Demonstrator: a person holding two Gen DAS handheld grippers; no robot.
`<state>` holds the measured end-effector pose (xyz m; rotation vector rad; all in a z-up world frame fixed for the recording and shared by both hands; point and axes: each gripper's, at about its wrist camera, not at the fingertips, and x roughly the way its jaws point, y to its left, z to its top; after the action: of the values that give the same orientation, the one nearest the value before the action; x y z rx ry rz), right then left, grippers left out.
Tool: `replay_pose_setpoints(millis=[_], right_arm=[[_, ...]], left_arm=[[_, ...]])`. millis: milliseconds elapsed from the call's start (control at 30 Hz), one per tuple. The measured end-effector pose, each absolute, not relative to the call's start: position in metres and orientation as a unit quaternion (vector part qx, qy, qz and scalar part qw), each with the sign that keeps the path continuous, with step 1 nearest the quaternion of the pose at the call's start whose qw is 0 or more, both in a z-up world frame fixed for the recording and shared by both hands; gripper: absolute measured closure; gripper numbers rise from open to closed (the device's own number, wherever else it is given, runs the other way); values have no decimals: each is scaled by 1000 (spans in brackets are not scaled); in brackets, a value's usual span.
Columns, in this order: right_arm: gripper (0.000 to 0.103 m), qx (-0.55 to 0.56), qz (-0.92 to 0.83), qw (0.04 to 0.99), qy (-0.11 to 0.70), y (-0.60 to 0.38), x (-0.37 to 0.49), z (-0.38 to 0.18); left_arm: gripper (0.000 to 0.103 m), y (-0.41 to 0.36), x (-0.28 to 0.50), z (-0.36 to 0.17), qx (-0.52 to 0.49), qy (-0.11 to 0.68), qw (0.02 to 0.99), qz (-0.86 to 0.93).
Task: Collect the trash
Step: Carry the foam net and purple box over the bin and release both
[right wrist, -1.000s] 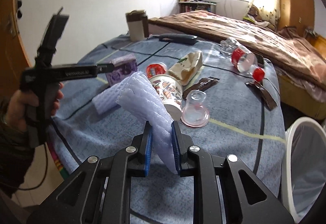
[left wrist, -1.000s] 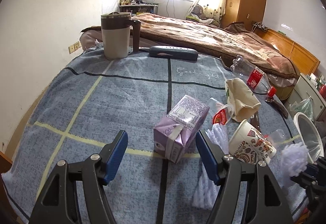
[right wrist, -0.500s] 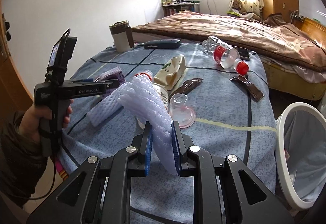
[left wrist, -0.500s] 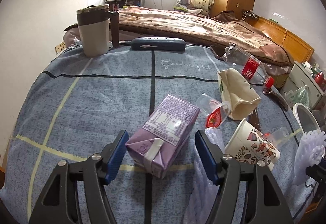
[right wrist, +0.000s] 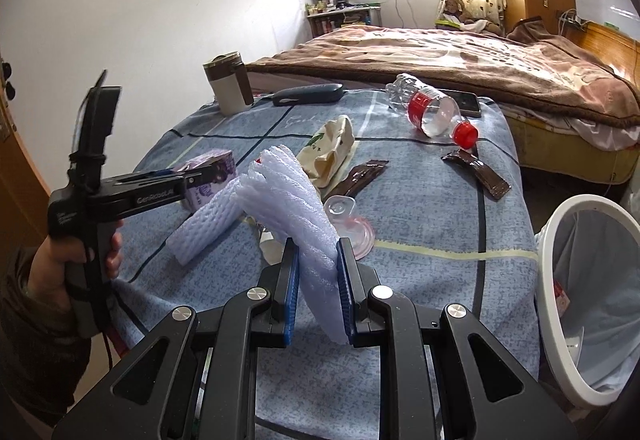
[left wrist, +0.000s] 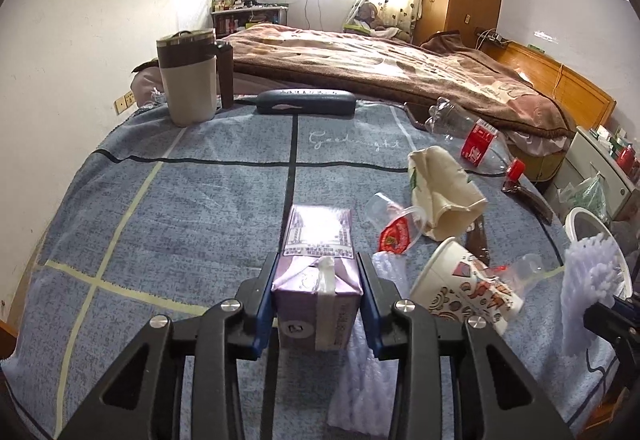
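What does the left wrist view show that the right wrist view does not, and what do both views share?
Only the left wrist view shows the left gripper closed on the purple carton's sides and the paper cup whole. Only the right wrist view shows the right gripper clamping white foam netting, the phone and the person's hand. Both show the red-capped bottle and white bin.

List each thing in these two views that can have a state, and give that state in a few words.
left gripper: shut on the purple carton
right gripper: shut on a white foam net
second foam net: lying flat
plastic bottle: on its side, red cap on
paper cup: tipped over
lidded mug: upright, lid on
trash bin: open, lined
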<state>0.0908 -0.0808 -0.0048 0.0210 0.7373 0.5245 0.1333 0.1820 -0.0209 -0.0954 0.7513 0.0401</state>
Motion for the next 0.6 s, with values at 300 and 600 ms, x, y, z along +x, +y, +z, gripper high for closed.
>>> replay_pose_setpoints(millis=[300, 600], right_arm=[[82, 25, 241, 906, 346, -96, 89, 3], [82, 37, 229, 914, 332, -113, 87, 10]], left_arm=[[65, 163, 121, 1, -38, 342, 939, 16], [65, 143, 113, 19, -33, 317, 948, 9]])
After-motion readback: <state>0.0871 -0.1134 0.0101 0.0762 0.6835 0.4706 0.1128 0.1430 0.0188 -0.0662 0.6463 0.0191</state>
